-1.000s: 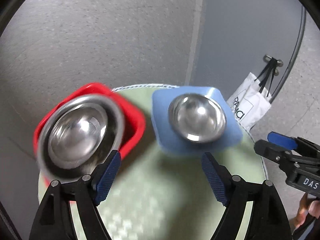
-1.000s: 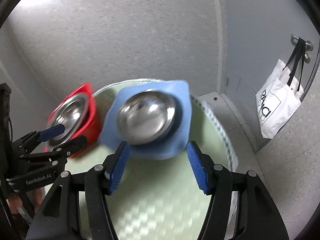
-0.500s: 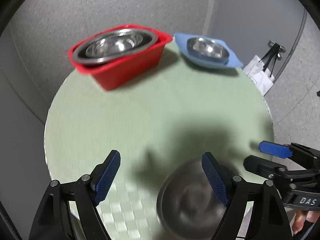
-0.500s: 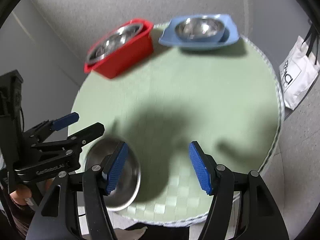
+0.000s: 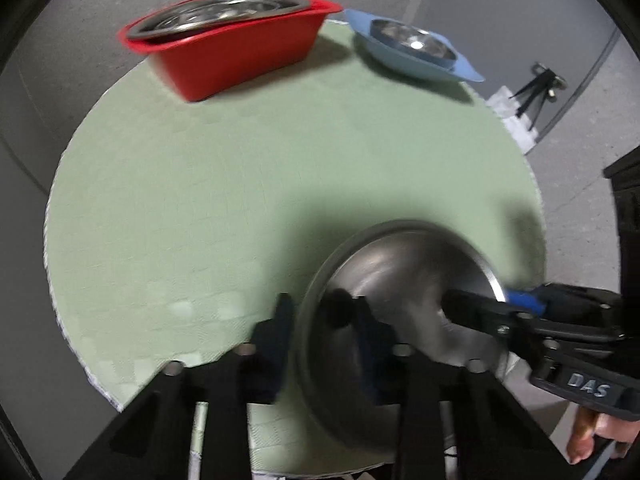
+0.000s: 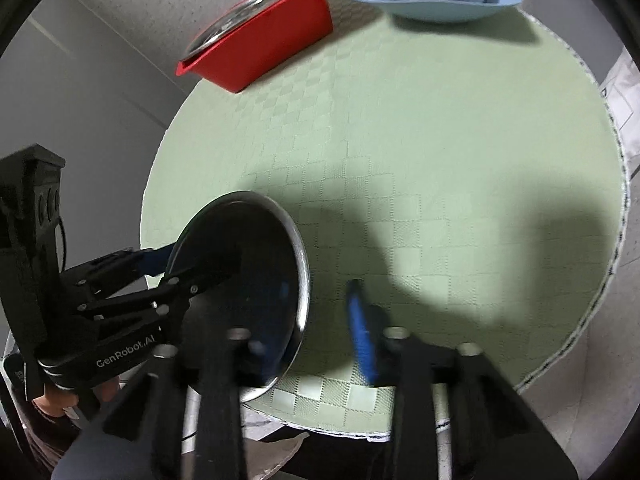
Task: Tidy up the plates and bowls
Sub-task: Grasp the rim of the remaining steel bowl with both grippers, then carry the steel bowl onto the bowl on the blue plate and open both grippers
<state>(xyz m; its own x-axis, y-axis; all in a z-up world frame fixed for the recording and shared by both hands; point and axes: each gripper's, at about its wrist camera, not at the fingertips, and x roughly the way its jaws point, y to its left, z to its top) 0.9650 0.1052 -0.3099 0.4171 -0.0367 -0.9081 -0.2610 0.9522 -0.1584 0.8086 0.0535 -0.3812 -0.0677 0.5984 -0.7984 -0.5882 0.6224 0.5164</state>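
Note:
A steel bowl (image 5: 404, 292) sits at the near edge of the round green table (image 5: 240, 184); it also shows in the right wrist view (image 6: 248, 280). My left gripper (image 5: 320, 320) straddles the bowl's left rim, jaws narrowed. My right gripper (image 6: 304, 320) straddles the opposite rim, one finger inside the bowl and one outside. In neither view can I see whether the pads press the rim. At the far edge a red tub (image 5: 236, 52) holds a steel bowl (image 5: 224, 12), and a blue plate (image 5: 420, 60) holds a small steel bowl (image 5: 412, 42).
The table's rim (image 6: 616, 240) drops off to a grey floor on all sides. A white bag (image 5: 520, 120) hangs on the wall at the far right. Grey walls stand behind the table.
Both grippers have dropped from above the far dishes to the near steel bowl. Both jaws have narrowed around its rim, one on each side.

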